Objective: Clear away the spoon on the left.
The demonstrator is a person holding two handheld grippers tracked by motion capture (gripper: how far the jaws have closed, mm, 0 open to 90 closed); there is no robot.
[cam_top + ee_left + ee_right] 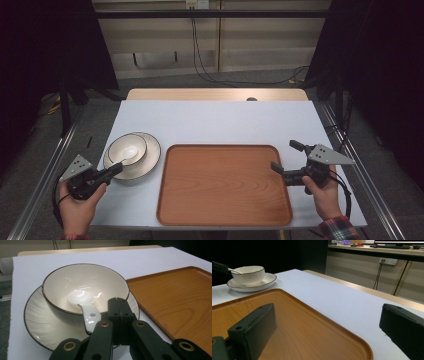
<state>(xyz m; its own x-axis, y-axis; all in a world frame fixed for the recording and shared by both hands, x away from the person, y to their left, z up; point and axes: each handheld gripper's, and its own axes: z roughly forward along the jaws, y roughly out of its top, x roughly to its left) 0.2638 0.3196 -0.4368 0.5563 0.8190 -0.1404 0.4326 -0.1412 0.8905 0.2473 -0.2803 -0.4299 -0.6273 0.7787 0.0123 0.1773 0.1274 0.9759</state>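
A cream bowl [127,148] with a dark rim stands on a matching plate [148,161] at the table's left. A white ceramic spoon [82,301] lies in the bowl [85,282], its handle leaning out over the near rim. My left gripper [119,168] reaches the plate's near edge; in the left gripper view its jaws [117,303] are pressed together, with the spoon handle just to their left and outside them. My right gripper [285,156] stands open at the right edge of the wooden tray [225,182], nothing between its jaws [329,322].
The tray [299,335] fills the middle front of the white tabletop [215,122] and holds nothing. A wooden strip [217,94] runs along the table's far edge. Cables hang on the wall behind.
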